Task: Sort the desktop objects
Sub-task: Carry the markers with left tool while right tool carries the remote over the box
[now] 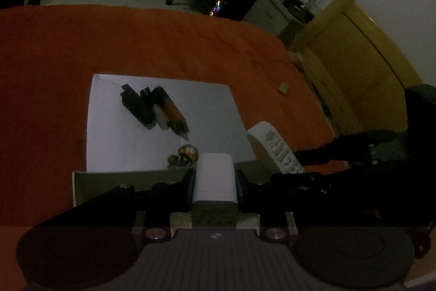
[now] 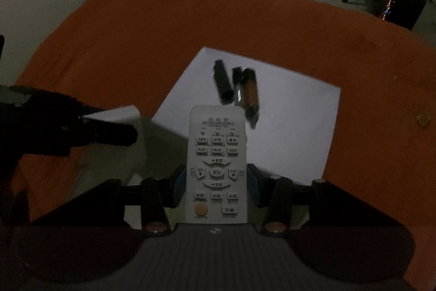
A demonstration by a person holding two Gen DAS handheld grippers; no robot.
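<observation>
My left tongs (image 1: 215, 182) grip a white box (image 1: 215, 176), held above the near edge of the white sheet (image 1: 114, 132). My right tongs (image 2: 216, 179) clamp the remote (image 2: 216, 162) over the sheet's near corner. Pens (image 1: 155, 108) lie grouped on the sheet, orange cloth (image 1: 136, 40) beneath.

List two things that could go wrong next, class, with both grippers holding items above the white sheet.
1. The remote control is pinched only near its lower half, so its long free end could tip or slip from the right gripper.
2. Setting down the white box held by the left gripper could knock the pens clustered on the white sheet.
</observation>
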